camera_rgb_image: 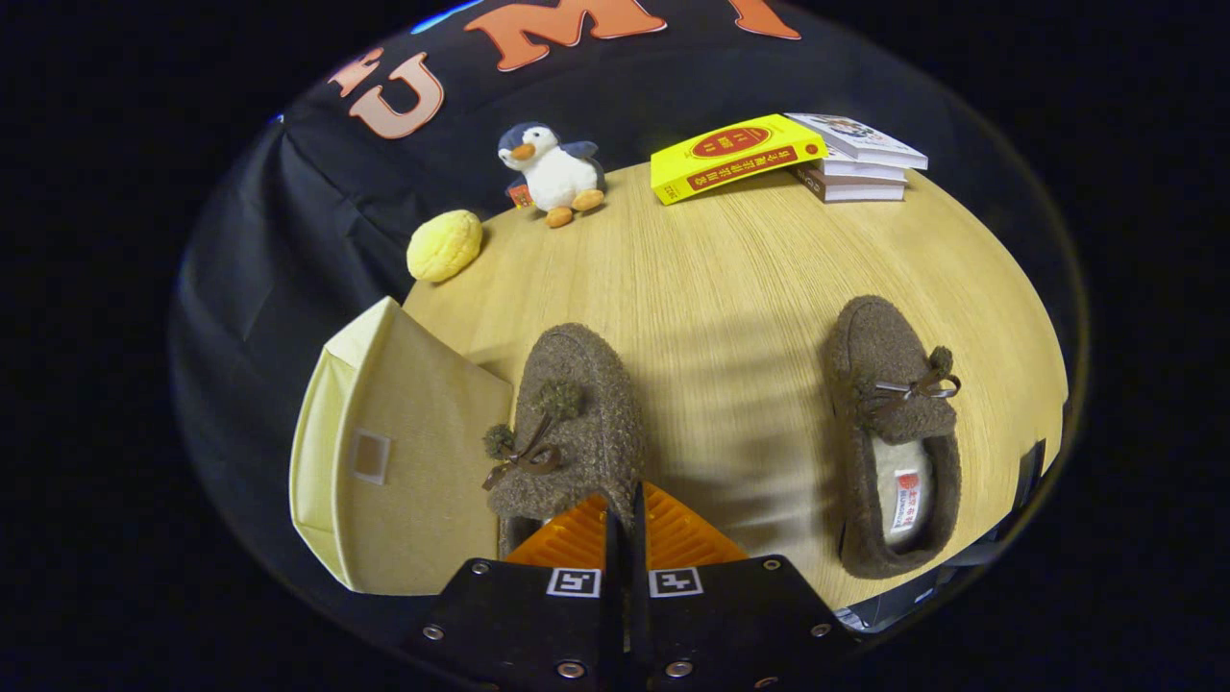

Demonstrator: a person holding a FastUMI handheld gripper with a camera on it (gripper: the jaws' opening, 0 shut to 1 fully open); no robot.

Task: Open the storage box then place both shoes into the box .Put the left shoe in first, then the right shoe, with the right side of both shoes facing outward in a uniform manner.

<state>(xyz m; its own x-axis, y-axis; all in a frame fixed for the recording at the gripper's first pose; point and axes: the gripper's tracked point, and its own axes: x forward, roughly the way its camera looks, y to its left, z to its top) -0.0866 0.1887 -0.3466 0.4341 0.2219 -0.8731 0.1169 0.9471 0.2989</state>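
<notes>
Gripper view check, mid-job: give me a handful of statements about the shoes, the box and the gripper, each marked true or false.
1. The gripper has its fingers closed together at the heel end of the near shoe. True.
2. Both shoes are already inside the storage box. False: the near shoe sits beside the box and the other shoe lies apart on the table.
3. A toy penguin stands at the far side of the table. True.
4. The yellow book lies between the two shoes. False: it leans on the stack of books at the far edge.
5. The bread-like yellow toy sits inside the box. False: it sits on the table beyond the box.
</notes>
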